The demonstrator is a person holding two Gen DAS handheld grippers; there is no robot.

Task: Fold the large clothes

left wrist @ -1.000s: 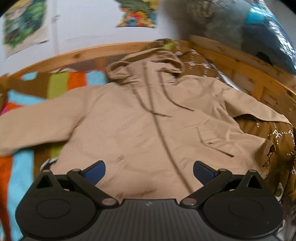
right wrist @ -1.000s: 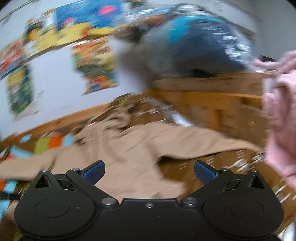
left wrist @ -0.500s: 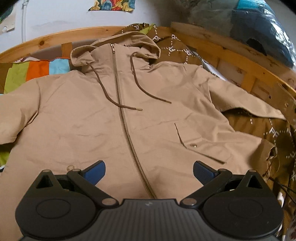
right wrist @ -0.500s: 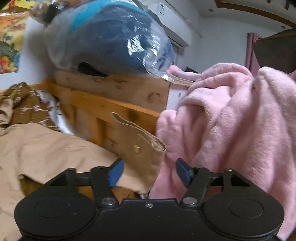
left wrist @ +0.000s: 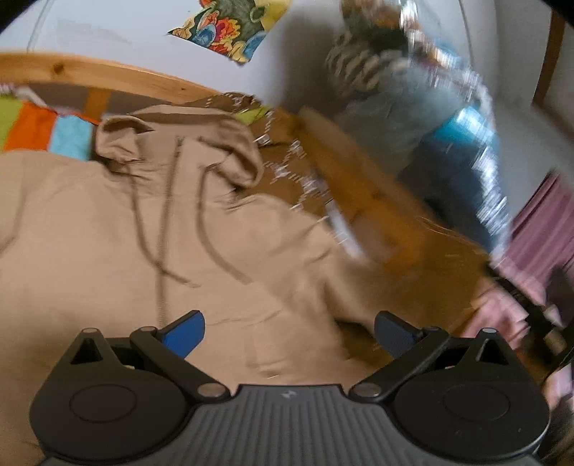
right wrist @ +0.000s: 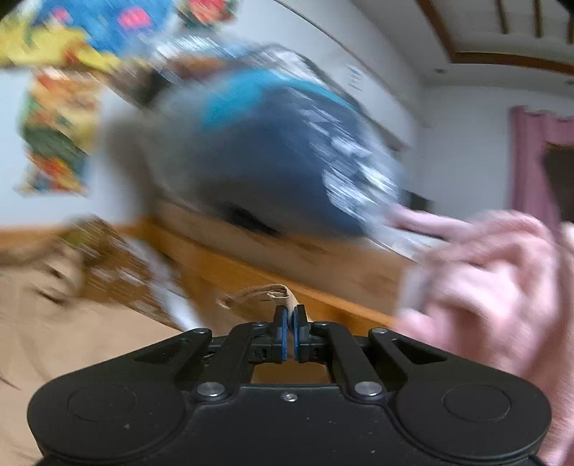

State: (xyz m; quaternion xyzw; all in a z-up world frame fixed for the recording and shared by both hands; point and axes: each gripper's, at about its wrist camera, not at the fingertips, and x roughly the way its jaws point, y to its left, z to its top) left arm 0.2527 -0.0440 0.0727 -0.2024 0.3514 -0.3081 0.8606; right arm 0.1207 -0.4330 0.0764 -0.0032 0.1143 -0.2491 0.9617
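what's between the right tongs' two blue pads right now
A fold of the tan jacket's sleeve cuff, pinched by the right tongs; shown in the right wrist view.

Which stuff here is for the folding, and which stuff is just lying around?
For the folding:
- tan hooded jacket, spread on the bed
- its sleeve cuff, pinched in the right gripper, which has just closed on it
- left gripper, open above the jacket

Just lying around:
- striped blanket
- pink fleece
- bagged blue bundle
- wall posters
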